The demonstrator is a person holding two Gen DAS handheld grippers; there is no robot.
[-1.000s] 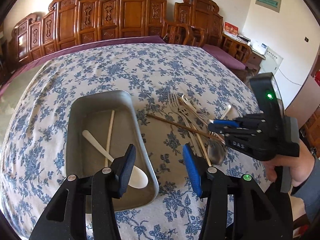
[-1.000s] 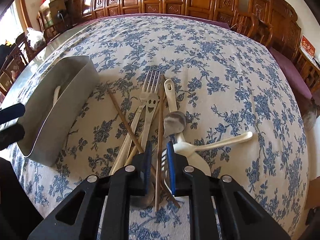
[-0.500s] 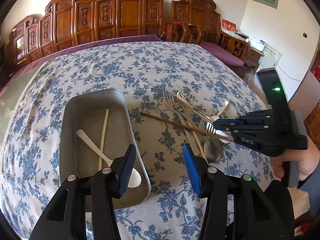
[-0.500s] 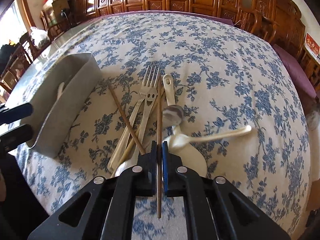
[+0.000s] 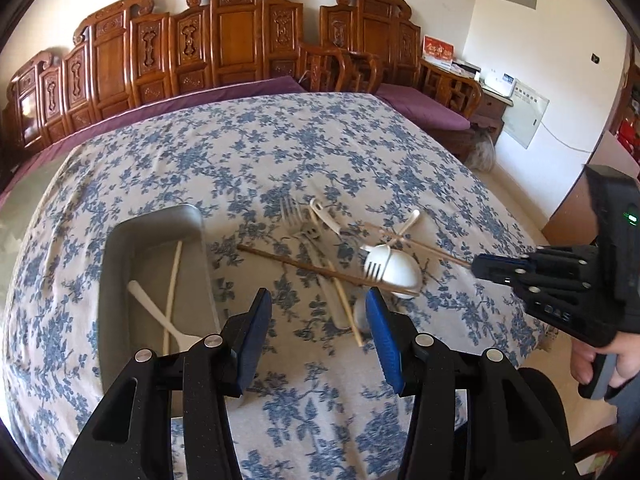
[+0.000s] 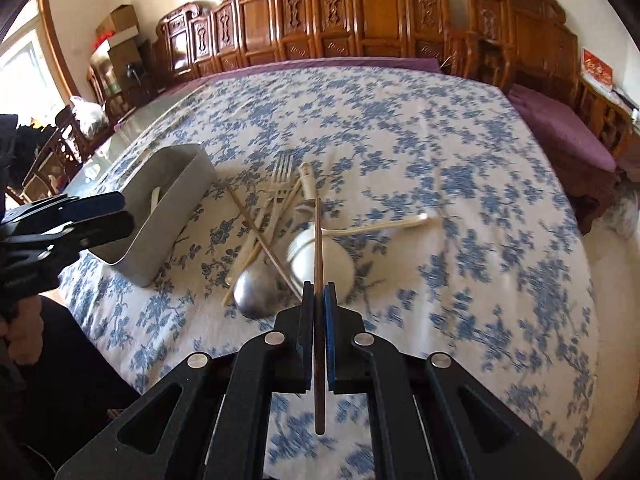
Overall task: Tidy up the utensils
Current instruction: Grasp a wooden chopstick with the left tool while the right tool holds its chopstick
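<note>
White tablecloth [image 5: 320, 152] with blue flower print; grey tray [image 6: 172, 216]; white spoon [image 5: 160, 312] and cream chopstick [image 5: 172, 292] inside; dark brown chopstick [image 6: 319, 264]; silver fork [image 6: 280, 176]; black grippers, blue pads [image 5: 384, 336]

Since a second ago, our right gripper [image 6: 319, 300] has closed its jaws from a narrow gap onto the dark wooden chopstick [image 6: 318, 240] and lifted it out of the utensil pile; the stick now hangs above the white ladle [image 6: 320, 258] instead of lying among the forks. In the left wrist view that gripper [image 5: 478, 267] has drawn back toward the table's right edge, carrying the chopstick [image 5: 420, 245] along. Our left gripper [image 5: 318, 338] has pulled back slightly, so the metal tray [image 5: 116, 264] sits farther ahead.
</note>
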